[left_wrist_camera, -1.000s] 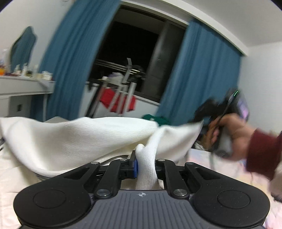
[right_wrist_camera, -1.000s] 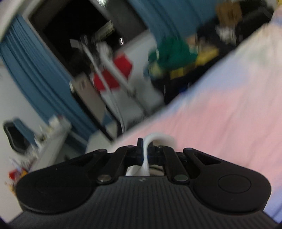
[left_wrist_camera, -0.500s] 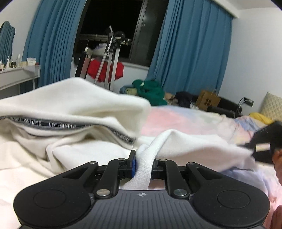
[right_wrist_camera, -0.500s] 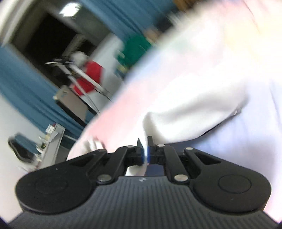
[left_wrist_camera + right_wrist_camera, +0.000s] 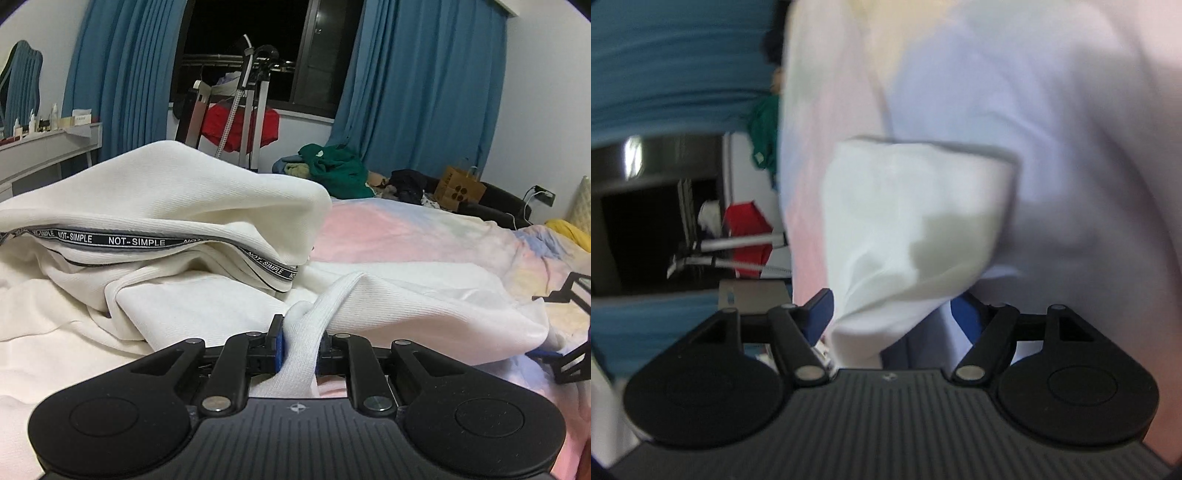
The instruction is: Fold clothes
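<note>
A white ribbed garment (image 5: 207,206) with a black "NOT-SIMPLE" tape trim lies bunched on the pastel bedspread (image 5: 424,236). My left gripper (image 5: 300,341) is shut on a white cuff of it, low over the bed. In the right wrist view, the right gripper (image 5: 892,314) stands open, its blue-padded fingers spread wide, and a loose end of the white garment (image 5: 916,221) lies between and beyond them on the bedspread (image 5: 1071,110). The right gripper (image 5: 569,332) also shows as a black frame at the right edge of the left wrist view.
Past the bed stand a clothes rack with a red cloth (image 5: 240,125), a green garment pile (image 5: 332,170), a paper bag (image 5: 460,188), blue curtains (image 5: 417,85) and a dark window. A white dresser (image 5: 44,147) is at the left. A yellow item (image 5: 565,229) lies at the bed's right.
The garment came down from the air onto the bed. My right gripper went from shut on the white cloth to open, and the cloth end now lies loose. The left still pinches its cuff.
</note>
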`<state>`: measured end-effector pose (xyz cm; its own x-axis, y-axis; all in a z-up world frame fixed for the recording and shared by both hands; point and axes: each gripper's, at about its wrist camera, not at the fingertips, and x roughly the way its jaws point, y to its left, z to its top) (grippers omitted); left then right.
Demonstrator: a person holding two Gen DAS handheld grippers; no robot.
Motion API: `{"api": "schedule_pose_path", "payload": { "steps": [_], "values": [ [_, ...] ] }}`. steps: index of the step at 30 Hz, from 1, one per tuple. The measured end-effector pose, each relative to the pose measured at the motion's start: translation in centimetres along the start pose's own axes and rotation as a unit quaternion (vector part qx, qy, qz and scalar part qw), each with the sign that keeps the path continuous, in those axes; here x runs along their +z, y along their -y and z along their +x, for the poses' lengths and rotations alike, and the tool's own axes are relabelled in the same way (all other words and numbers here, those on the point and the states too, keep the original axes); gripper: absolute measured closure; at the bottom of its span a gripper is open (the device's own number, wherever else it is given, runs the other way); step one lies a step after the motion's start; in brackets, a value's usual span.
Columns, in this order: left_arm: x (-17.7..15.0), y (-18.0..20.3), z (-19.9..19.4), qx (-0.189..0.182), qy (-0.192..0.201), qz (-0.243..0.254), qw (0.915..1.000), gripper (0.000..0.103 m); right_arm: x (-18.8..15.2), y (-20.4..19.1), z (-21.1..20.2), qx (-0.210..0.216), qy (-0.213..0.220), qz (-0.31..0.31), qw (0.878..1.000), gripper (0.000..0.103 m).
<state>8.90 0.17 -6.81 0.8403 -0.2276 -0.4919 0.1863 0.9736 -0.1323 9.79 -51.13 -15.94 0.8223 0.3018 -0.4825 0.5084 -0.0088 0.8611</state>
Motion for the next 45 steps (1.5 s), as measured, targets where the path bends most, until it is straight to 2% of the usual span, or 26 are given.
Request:
{"api": "schedule_pose_path", "payload": {
  "steps": [4,6,7,8,9,10,11,13,16,19,20,21,24,26,31,33,40,42,45],
  "values": [
    [-0.3,0.4,-0.1,0.006,-0.004,0.005,1.0,0.087,1.2,-0.5,1.3,0.004,0.005,-0.002,1.0,0.03],
    [-0.4,0.3,-0.1,0.004,-0.005,0.002,1.0,0.087,1.8,-0.9,1.9,0.006,0.01,-0.009,1.0,0.034],
    [-0.4,0.2,-0.1,0.002,-0.005,0.0,1.0,0.087,2.1,-1.2,2.2,0.008,0.012,-0.013,1.0,0.041],
    [-0.4,0.2,-0.2,0.0,-0.005,-0.002,1.0,0.086,2.4,-1.4,2.4,0.009,0.019,-0.018,1.0,0.056],
    [-0.4,0.2,-0.2,-0.001,-0.004,-0.002,1.0,0.086,2.8,-1.6,2.3,0.009,0.032,-0.025,0.999,0.066],
    [-0.4,0.2,-0.3,-0.002,-0.003,-0.003,1.0,0.085,3.1,-1.7,2.3,0.009,0.045,-0.032,0.998,0.082],
    [-0.4,0.3,-0.3,-0.003,-0.002,-0.003,1.0,0.084,3.5,-1.9,2.2,0.009,0.058,-0.039,0.998,0.091],
    [-0.3,0.3,-0.5,-0.012,0.002,-0.005,0.9999,0.082,4.3,-3.1,2.0,0.028,0.076,-0.061,0.995,0.096],
    [-0.2,0.6,-0.6,-0.031,0.007,-0.002,0.9995,0.079,5.2,-5.9,1.0,0.068,0.102,-0.129,0.984,0.097],
    [-0.1,0.9,-0.6,-0.05,0.007,0.005,0.9987,0.073,5.7,-8.6,-0.7,0.087,0.156,-0.239,0.954,0.097],
    [-0.2,1.1,-0.6,-0.054,0.006,0.011,0.9984,0.071,6.0,-8.5,-0.9,0.081,0.165,-0.247,0.952,0.097],
    [-0.2,1.3,-0.6,-0.054,0.005,0.018,0.9983,0.07,6.5,-8.1,-1.0,0.069,0.167,-0.242,0.953,0.097],
    [-0.5,1.5,-0.2,-0.051,-0.009,0.029,0.9982,0.068,8.3,-3.8,0.0,0.008,0.118,-0.14,0.983,0.097],
    [-0.6,1.5,0.1,-0.048,-0.017,0.029,0.9983,0.068,9.3,-1.2,0.7,-0.021,0.086,-0.077,0.993,0.096],
    [-0.5,1.3,0.3,-0.047,-0.022,0.025,0.9983,0.068,9.5,0.8,0.6,0.014,0.074,-0.03,0.997,0.094],
    [-0.5,1.2,0.3,-0.046,-0.024,0.024,0.9984,0.068,9.0,0.2,1.1,0.014,0.072,-0.053,0.996,0.094],
    [-0.6,1.2,0.5,-0.043,-0.025,0.024,0.9985,0.065,10.0,1.6,1.6,0.004,0.063,-0.026,0.998,0.092],
    [-0.7,1.3,0.6,-0.043,-0.024,0.025,0.9985,0.064,10.1,1.5,1.6,0.004,0.064,-0.032,0.997,0.093],
    [-0.9,1.4,0.7,-0.043,-0.022,0.027,0.9984,0.062,9.5,0.7,1.5,-0.008,0.069,-0.074,0.995,0.093]
  ]
}}
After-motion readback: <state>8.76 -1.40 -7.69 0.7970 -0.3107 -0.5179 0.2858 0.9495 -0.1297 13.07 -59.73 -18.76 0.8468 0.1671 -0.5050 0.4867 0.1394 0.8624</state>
